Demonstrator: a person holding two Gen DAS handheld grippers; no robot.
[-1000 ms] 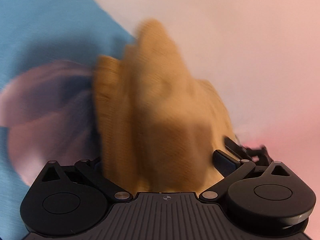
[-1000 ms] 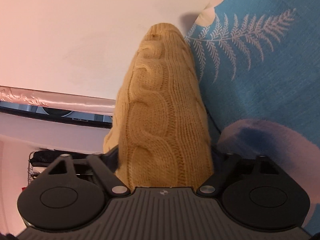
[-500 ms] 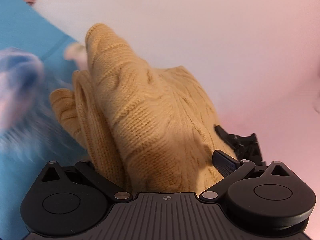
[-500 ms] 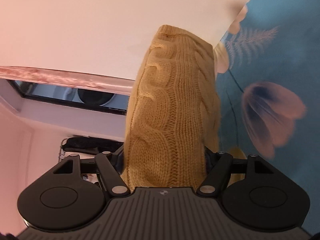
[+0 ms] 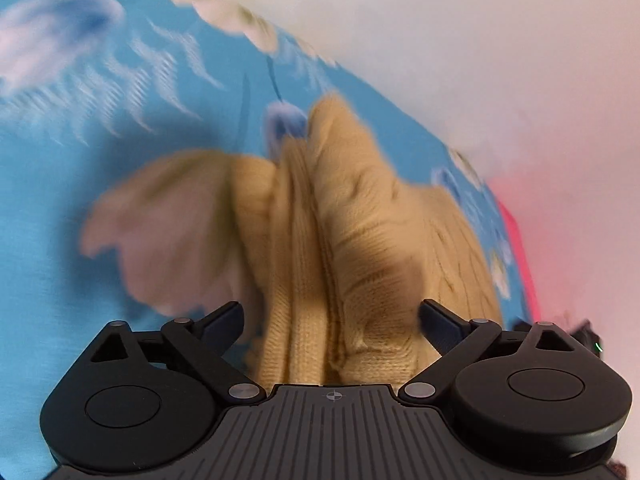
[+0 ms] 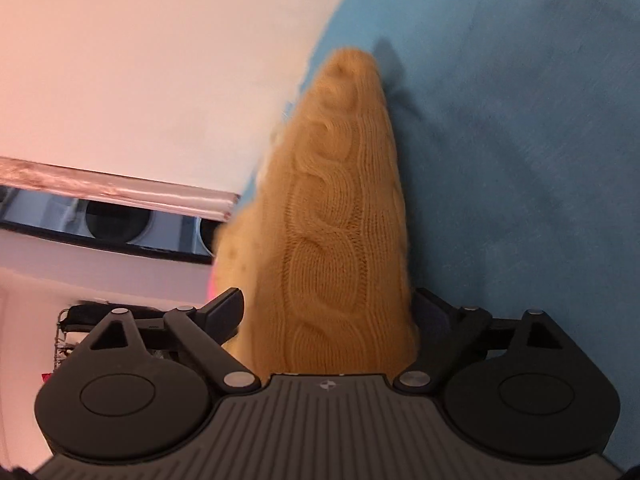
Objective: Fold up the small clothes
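Jellyfish-print blue sheet left view only; window right view only.

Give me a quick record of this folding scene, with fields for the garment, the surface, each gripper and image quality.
garment: tan cable-knit sweater, bunched lengthwise between the fingers of both grippers
surface: blue floral cloth
backdrop: pale wall
left gripper: jaws wide, knit between them; grip unclear through blur
right gripper: jaws opening, knit between them
image quality: left wrist view heavily motion-blurred, right wrist view sharper
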